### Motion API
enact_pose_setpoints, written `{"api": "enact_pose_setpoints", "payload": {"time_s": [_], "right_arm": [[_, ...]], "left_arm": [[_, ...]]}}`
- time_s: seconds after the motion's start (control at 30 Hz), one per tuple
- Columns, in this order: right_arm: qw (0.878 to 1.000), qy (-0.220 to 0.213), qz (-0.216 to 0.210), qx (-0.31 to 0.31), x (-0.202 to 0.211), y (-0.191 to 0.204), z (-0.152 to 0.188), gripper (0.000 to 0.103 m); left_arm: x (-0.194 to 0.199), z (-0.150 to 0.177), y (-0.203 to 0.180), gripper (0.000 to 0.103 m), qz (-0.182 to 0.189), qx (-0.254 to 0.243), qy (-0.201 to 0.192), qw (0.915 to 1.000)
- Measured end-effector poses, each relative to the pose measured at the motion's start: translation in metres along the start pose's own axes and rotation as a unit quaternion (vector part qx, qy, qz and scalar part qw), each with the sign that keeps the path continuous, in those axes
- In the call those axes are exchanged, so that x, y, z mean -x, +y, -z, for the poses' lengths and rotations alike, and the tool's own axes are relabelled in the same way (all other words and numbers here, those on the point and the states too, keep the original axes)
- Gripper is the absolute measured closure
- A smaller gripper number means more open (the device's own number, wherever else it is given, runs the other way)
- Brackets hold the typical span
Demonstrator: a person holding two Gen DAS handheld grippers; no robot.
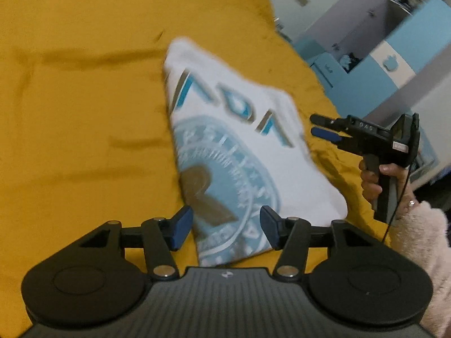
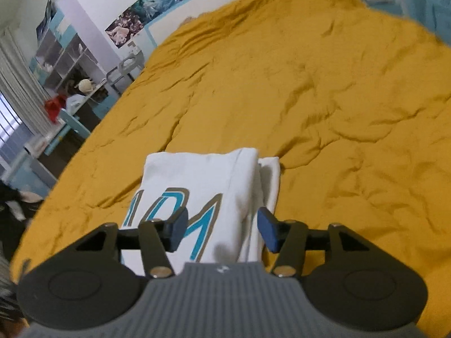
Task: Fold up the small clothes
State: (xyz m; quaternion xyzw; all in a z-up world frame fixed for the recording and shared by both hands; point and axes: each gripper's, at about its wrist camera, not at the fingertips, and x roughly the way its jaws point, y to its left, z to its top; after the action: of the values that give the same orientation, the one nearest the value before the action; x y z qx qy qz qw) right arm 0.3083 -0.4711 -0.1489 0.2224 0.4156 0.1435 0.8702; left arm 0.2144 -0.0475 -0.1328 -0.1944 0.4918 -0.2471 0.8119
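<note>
Both tools tilted down — over shirt.

Your left gripper points forward and down, its 2 blue-padded fingers spread apart with nothing pinched between the pads. Your right gripper is tilted down the same way, and its 2 fingers also stand apart and press on nothing. From the left wrist view, your right gripper shows side-on at the right, its 2 fingers stacked one above the other with a gap between them. Your right hand wraps the pistol-style handle below it, a ring on 1 finger, and a fluffy pale sleeve covers the wrist.
</note>
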Motion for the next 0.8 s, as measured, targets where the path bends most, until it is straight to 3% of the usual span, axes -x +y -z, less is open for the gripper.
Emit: {"api": "enact_pose_setpoints", "payload": {"time_s": [0.17, 0.3, 0.43, 0.5, 0.7, 0.8], "right_arm": [[0.998, 0.042, -0.015, -0.036, -0.034, -0.024, -0.012, 0.052], [0.997, 0.063, -0.031, -0.041, -0.06, -0.031, -0.012, 0.05], [0.995, 0.054, -0.06, -0.059, -0.077, -0.037, -0.014, 0.042], [0.994, 0.048, -0.073, -0.069, -0.085, -0.042, -0.015, 0.042], [0.985, 0.029, -0.112, -0.127, -0.109, -0.06, -0.018, 0.042], [0.985, 0.03, -0.114, -0.125, -0.118, -0.061, -0.02, 0.042]], "left_arm": [[-0.023, 0.005, 0.019, 0.04, 0.002, 0.025, 0.033, 0.9992], [-0.036, -0.002, 0.028, 0.04, 0.026, 0.043, 0.05, 0.9975], [-0.048, -0.01, 0.024, 0.038, 0.036, 0.03, 0.06, 0.9971], [-0.057, -0.013, 0.026, 0.029, 0.051, 0.039, 0.066, 0.9958], [-0.077, -0.021, 0.029, 0.026, 0.072, 0.052, 0.081, 0.9927], [-0.064, -0.019, 0.031, 0.028, 0.066, 0.048, 0.087, 0.9928]]}}
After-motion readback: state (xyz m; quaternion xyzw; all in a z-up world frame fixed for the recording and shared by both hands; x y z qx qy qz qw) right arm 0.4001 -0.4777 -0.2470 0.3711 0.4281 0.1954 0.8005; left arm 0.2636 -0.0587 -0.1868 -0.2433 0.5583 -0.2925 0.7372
